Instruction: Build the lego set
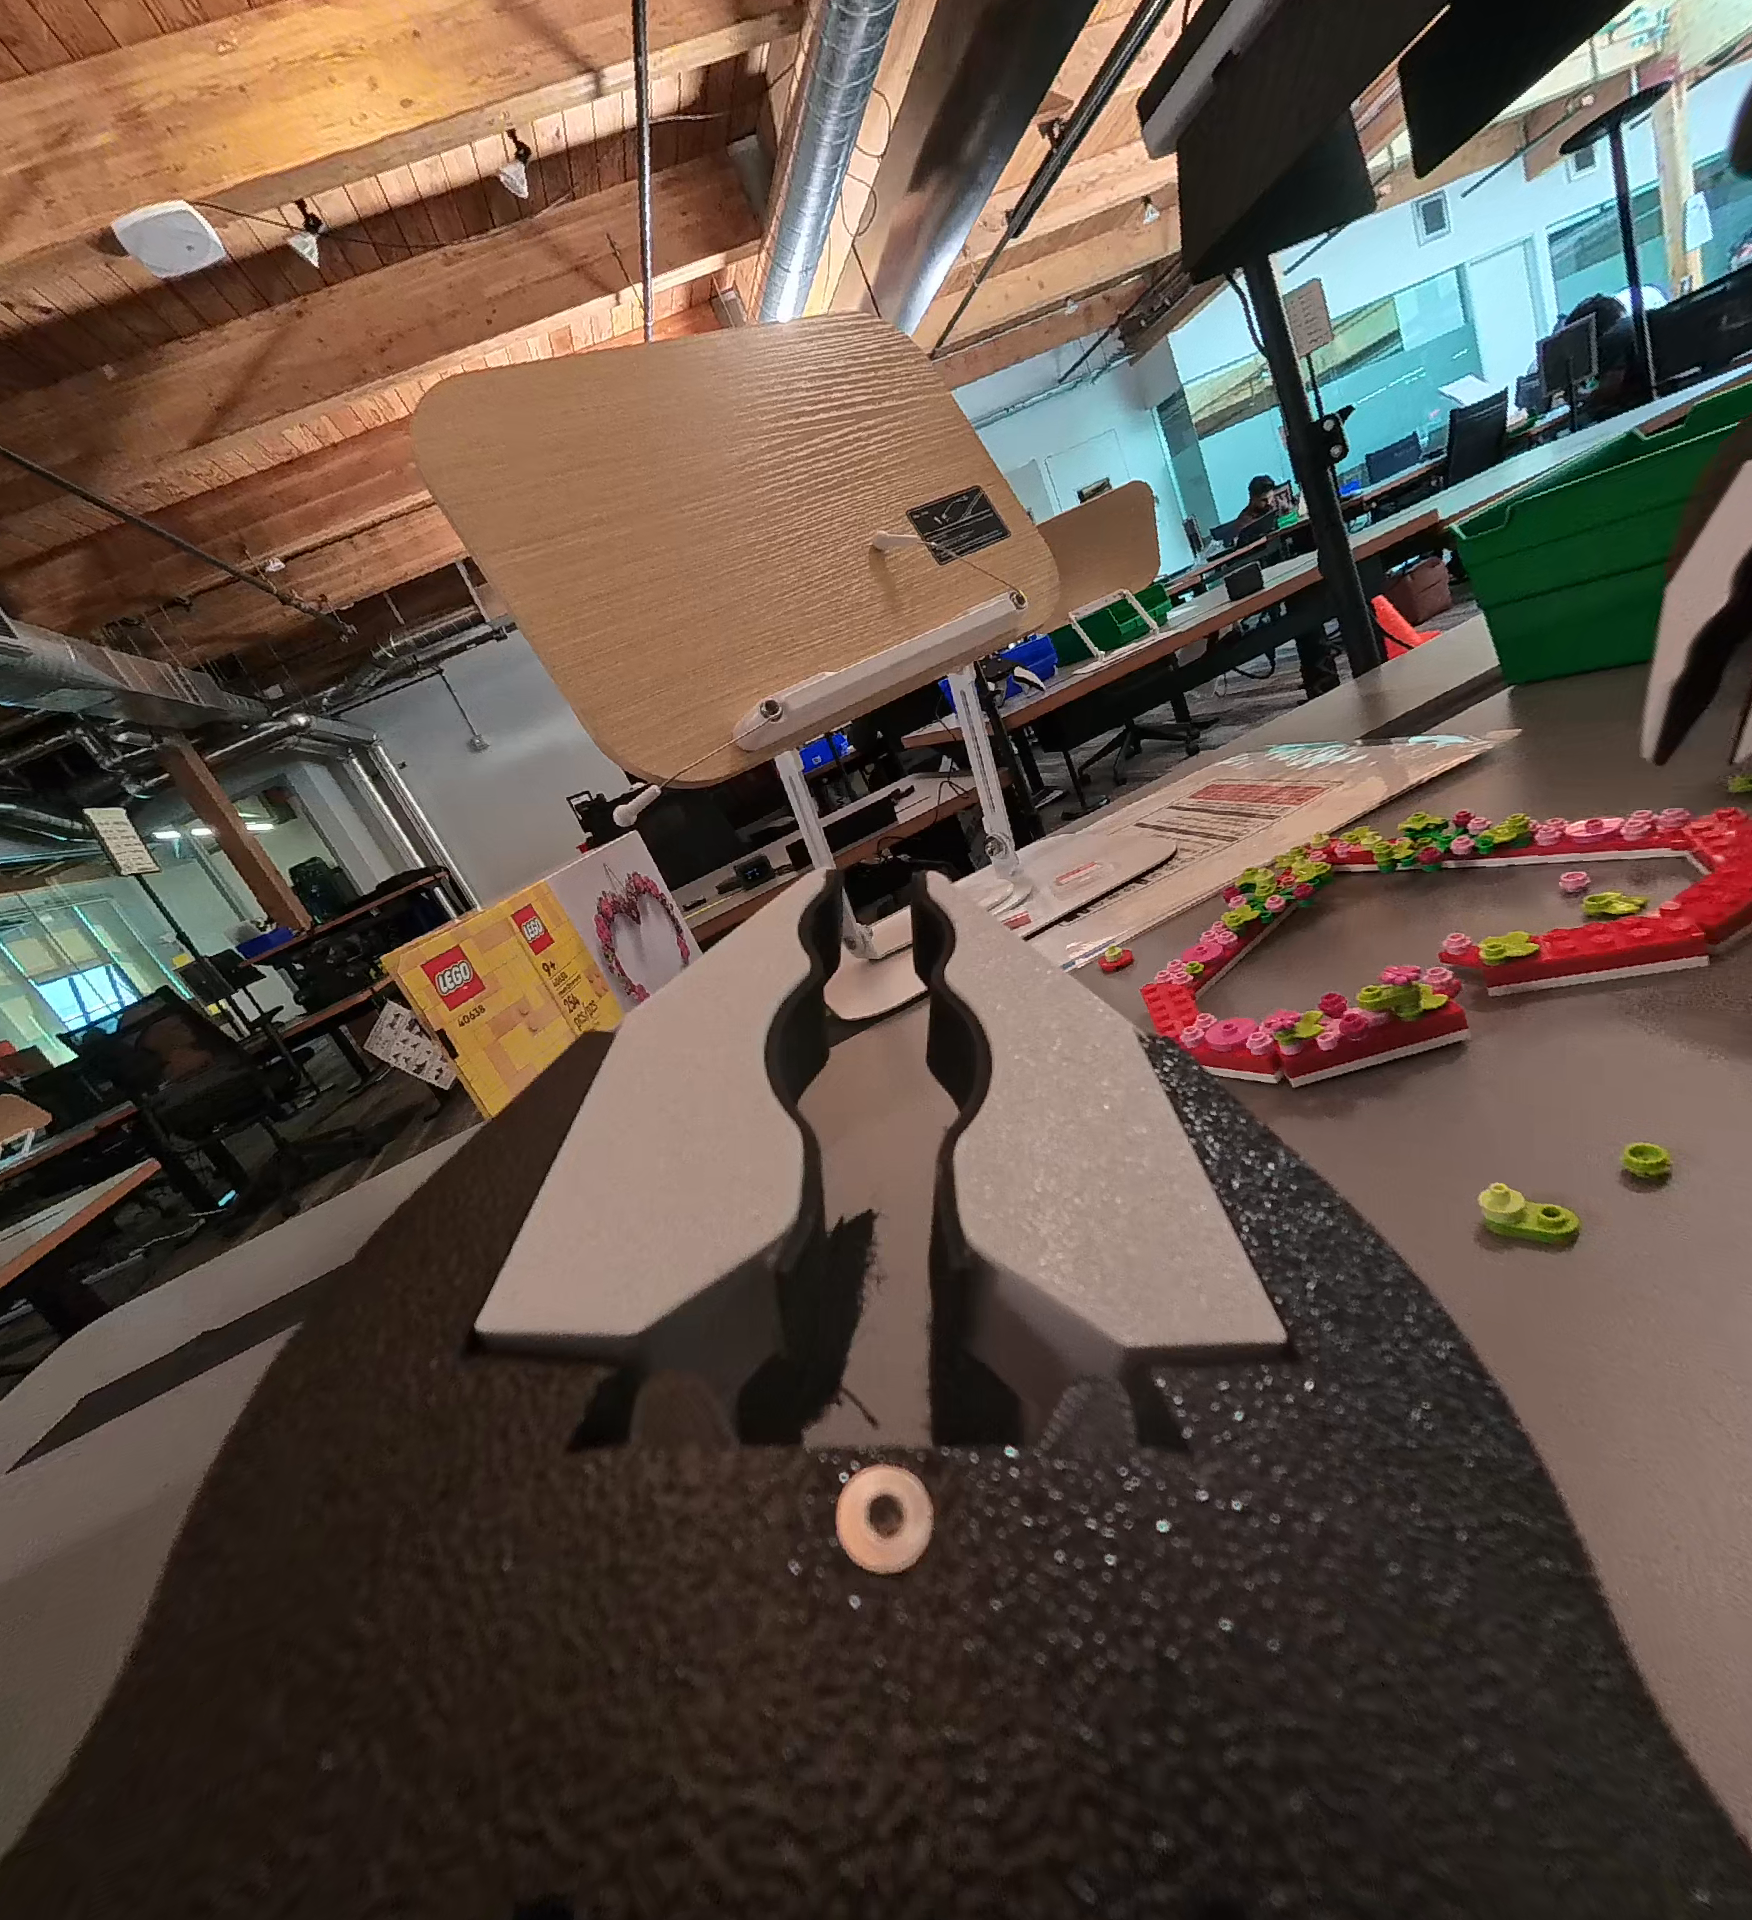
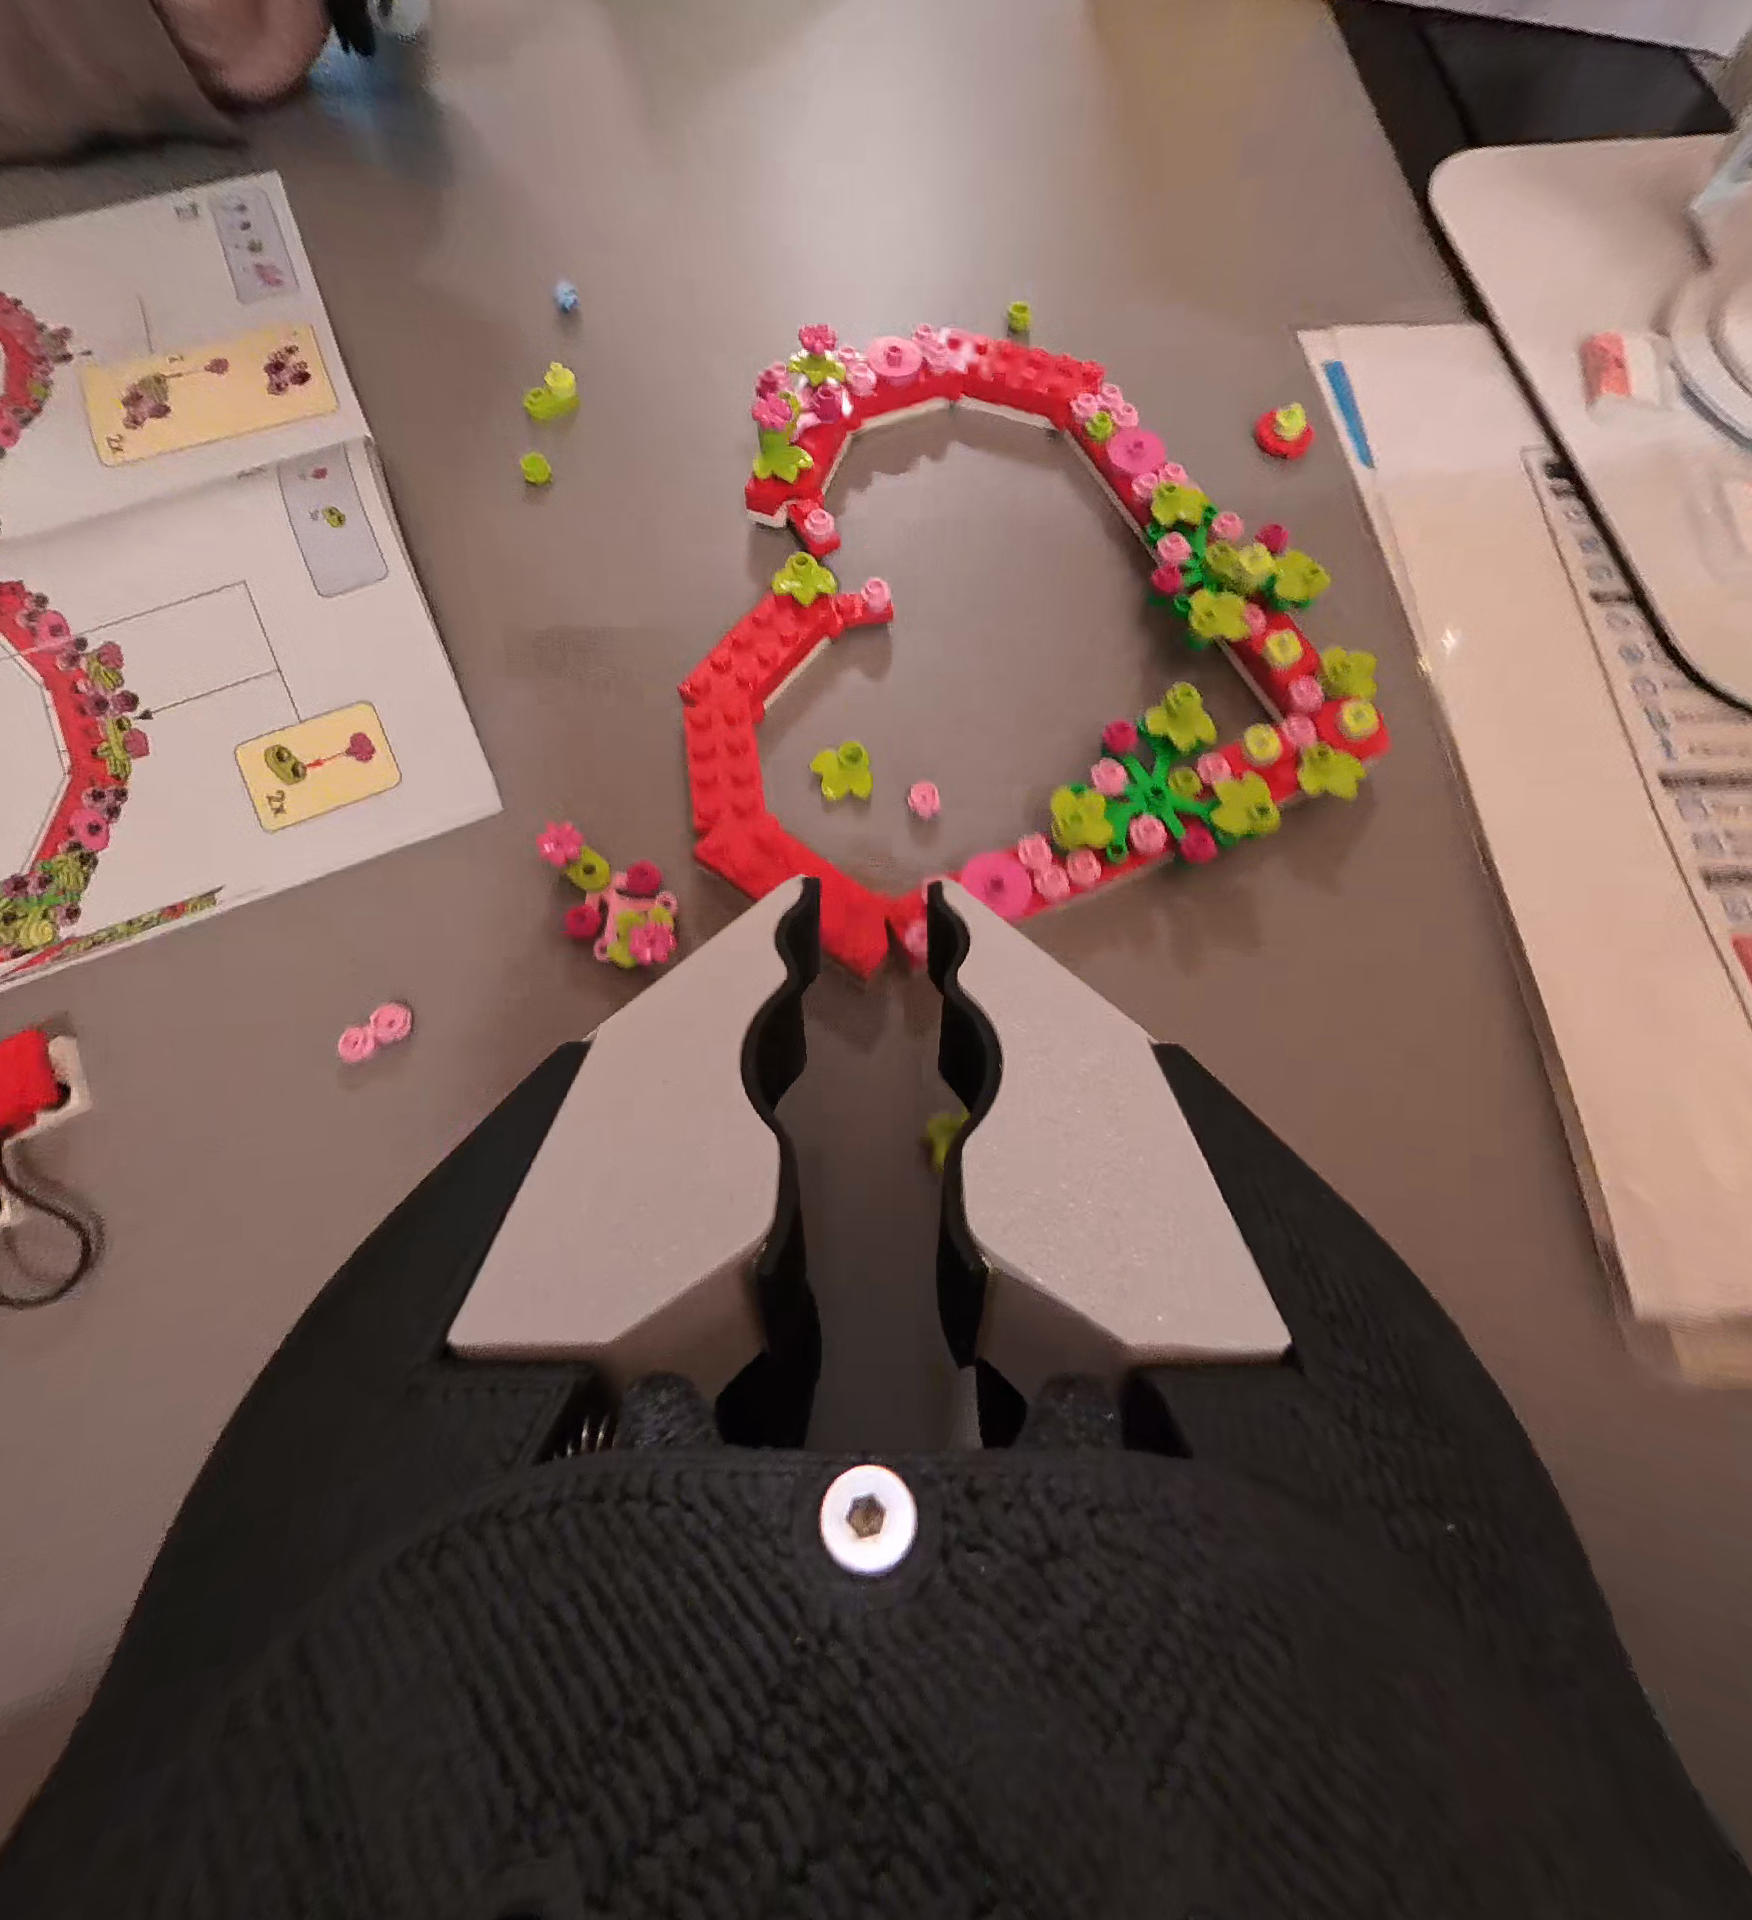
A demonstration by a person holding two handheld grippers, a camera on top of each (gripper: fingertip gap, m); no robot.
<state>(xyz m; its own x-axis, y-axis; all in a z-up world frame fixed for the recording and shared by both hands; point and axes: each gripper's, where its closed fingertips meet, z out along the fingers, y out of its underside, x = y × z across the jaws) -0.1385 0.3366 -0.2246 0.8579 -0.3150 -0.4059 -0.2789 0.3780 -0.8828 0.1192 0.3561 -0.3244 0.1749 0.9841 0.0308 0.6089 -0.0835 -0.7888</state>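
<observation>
Right wrist view: your right gripper point(image 2: 870, 899) hangs parted and empty over the red heart frame point(image 2: 737, 727) on the grey table point(image 2: 955, 156) | left gripper point(image 1: 877, 899) also parted, empty, raised well aside | frame looks light, stiff, snap-prone at joints: grip a bare red edge, not the flowers point(image 2: 1152, 790)

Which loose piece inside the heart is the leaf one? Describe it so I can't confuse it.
Start at the red heart frame in the middle of the grey table. Inside its opening lie two loose pieces: the lime-green leaf piece near the bare red side, and a pale pink round stud beside it. The leaf is larger and lobed.
</observation>
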